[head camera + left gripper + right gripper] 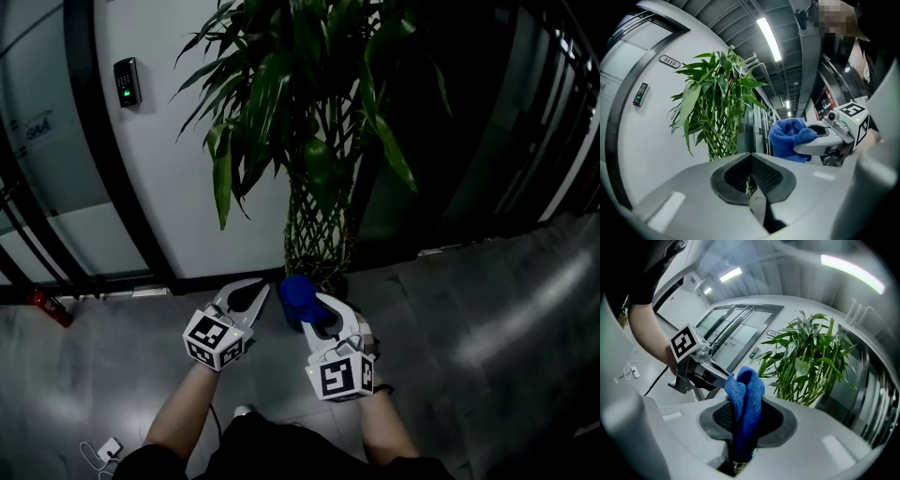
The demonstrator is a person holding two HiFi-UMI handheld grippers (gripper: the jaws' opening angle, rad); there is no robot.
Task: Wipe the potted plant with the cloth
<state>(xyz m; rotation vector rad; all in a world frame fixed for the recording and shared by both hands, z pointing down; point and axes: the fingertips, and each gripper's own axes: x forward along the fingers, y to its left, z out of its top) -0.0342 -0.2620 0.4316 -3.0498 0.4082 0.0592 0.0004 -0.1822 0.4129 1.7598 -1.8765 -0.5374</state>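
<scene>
The right gripper clamps a blue cloth just in front of the potted plant. The left gripper, jaws together and empty, hangs near the plant's base.

Left gripper sitting low in frame, jaws pressing together, nothing between them. Potted plant standing ahead against white wall. Right gripper hanging at right, near plant, clamping blue cloth. Ceiling light glowing overhead.
</scene>
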